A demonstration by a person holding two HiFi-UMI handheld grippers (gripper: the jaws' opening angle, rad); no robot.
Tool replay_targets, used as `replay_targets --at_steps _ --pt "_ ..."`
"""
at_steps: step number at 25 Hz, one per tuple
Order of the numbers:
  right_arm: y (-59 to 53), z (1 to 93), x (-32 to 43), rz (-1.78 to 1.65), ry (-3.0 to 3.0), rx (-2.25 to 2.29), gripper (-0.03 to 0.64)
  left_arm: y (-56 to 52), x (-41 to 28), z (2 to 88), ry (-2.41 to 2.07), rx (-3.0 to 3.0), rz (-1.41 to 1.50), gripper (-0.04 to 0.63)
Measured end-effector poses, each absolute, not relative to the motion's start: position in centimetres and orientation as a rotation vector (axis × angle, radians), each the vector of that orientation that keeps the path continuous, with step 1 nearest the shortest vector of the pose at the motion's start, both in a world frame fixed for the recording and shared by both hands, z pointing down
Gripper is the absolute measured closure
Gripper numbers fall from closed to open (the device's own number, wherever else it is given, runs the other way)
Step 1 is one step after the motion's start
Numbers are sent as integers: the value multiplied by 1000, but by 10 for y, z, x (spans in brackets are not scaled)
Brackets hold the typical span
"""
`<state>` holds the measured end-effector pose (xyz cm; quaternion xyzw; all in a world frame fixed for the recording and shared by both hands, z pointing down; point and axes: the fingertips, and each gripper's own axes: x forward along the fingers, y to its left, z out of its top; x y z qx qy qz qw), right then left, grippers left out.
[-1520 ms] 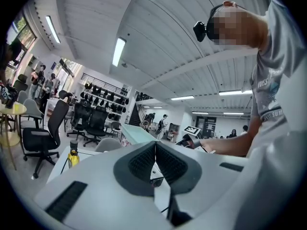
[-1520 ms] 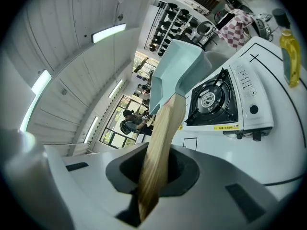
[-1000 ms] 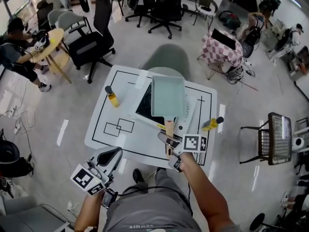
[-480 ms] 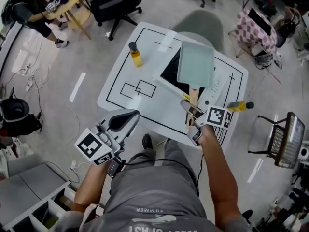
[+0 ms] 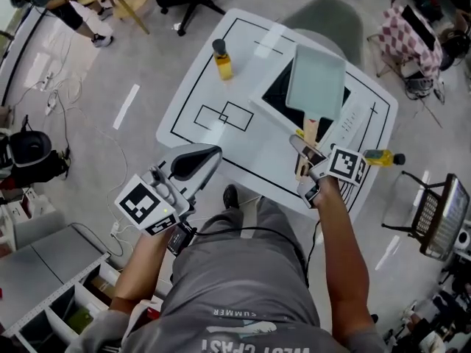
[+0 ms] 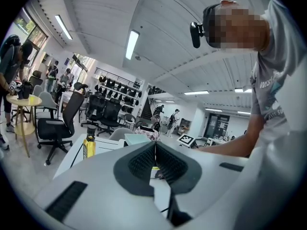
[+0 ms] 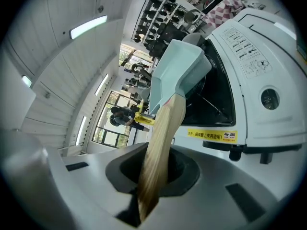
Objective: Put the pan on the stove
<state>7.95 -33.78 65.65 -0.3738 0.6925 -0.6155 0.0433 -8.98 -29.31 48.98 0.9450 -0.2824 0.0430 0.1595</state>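
Pan (image 5: pixel 316 81) lower over stove (image 5: pixel 275 95), right tongs (image 5: pixel 303 147) clamping handle (image 5: pixel 309 131); left tongs (image 5: pixel 193 162) closed.

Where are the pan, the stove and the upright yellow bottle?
pan (image 5: pixel 316 81), head view, its green body.
stove (image 5: pixel 274 98), head view, black glass top.
upright yellow bottle (image 5: pixel 223 67), head view, yellow body.

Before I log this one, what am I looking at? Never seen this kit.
No robot here: a person holds a two-jaw tool in each hand. One picture comes from a camera on their head, looking down; the other two cameras ride on the tools. The right gripper clamps the wooden handle of a pale green pan over the stove on the white table. The left gripper is shut and empty. A yellow bottle and a second yellow bottle also stand there.
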Motion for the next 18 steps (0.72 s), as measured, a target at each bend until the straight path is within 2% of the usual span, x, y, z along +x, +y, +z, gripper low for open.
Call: replay_targets --at_steps 18 --pt "-356 672 73 -1914 2143 -1209 552 -321 -102 497 -809 2678 78 598"
